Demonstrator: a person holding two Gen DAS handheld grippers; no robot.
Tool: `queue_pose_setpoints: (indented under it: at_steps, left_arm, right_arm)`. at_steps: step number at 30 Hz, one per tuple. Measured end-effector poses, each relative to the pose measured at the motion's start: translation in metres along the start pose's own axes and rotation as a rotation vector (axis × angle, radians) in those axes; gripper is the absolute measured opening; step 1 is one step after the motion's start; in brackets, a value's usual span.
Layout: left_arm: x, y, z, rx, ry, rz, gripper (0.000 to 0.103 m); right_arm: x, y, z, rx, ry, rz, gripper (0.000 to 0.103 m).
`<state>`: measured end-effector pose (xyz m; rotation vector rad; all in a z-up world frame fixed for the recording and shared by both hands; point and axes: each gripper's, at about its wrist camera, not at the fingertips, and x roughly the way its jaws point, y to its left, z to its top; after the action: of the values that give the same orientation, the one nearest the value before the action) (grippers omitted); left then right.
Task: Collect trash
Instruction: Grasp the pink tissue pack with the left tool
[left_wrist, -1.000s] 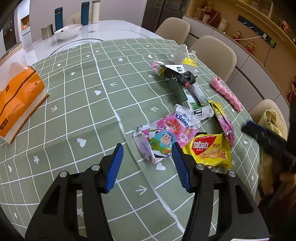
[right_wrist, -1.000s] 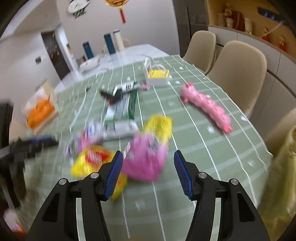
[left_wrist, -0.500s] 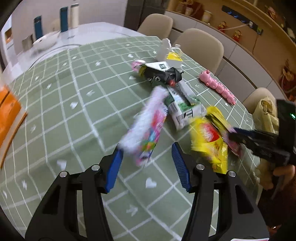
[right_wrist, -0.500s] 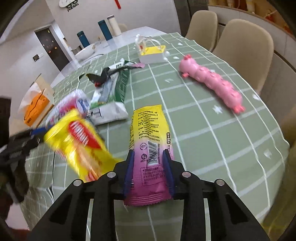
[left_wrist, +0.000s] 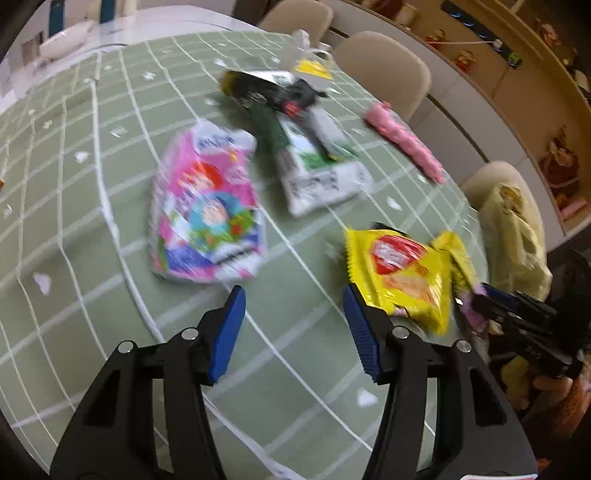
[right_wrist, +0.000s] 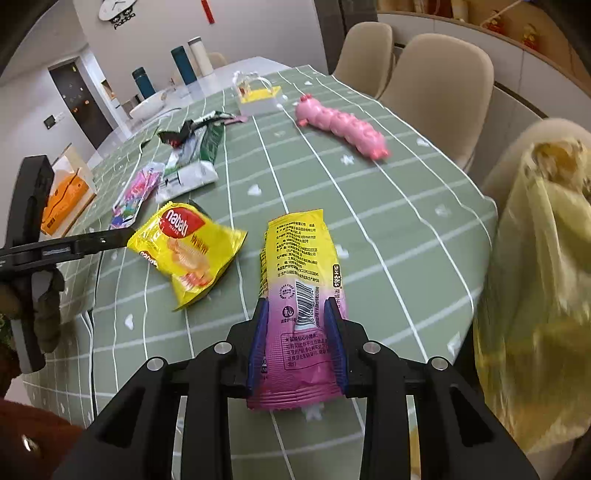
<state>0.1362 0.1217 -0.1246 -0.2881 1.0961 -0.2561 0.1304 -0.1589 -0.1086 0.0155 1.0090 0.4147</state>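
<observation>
Right gripper (right_wrist: 297, 341) clenched on a crinkly pink-and-yellow snack wrapper (right_wrist: 301, 295), lifted over the green gridded counter (right_wrist: 406, 206), glossy yellow wafer packet (right_wrist: 186, 251) flat to its left, left gripper (left_wrist: 293, 321) released, empty above the cloth, translucent yellow trash bag (right_wrist: 535, 295) at right.

Beige chairs (right_wrist: 439, 88) line a green checked tablecloth (right_wrist: 388, 206) below a white wall (right_wrist: 155, 26) with a clock (right_wrist: 118, 11).

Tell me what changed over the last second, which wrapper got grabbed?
The right gripper closed on the pink-and-yellow wrapper, now clamped between its pads. The left gripper, open and empty, moved in toward the cartoon tissue pack and yellow Nabati packet. The pink caterpillar toy and green-and-white wrapper stayed put.
</observation>
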Motion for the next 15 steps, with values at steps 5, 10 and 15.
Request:
queue_pose_setpoints:
  at_steps: [5, 10, 15]
  left_arm:
    - [-0.017, -0.008, -0.005, 0.105, -0.047, 0.012, 0.052]
    - [-0.021, -0.015, 0.003, 0.259, -0.083, 0.116, 0.052]
    - [-0.025, 0.019, 0.033, 0.098, -0.148, 0.183, 0.052]
  right_arm:
    - [-0.008, 0.001, -0.009, 0.01, -0.013, -0.003, 0.03]
    - [-0.018, 0.0, -0.01, 0.02, -0.048, 0.006, 0.03]
    - [-0.026, -0.002, -0.012, 0.029, -0.076, 0.006, 0.03]
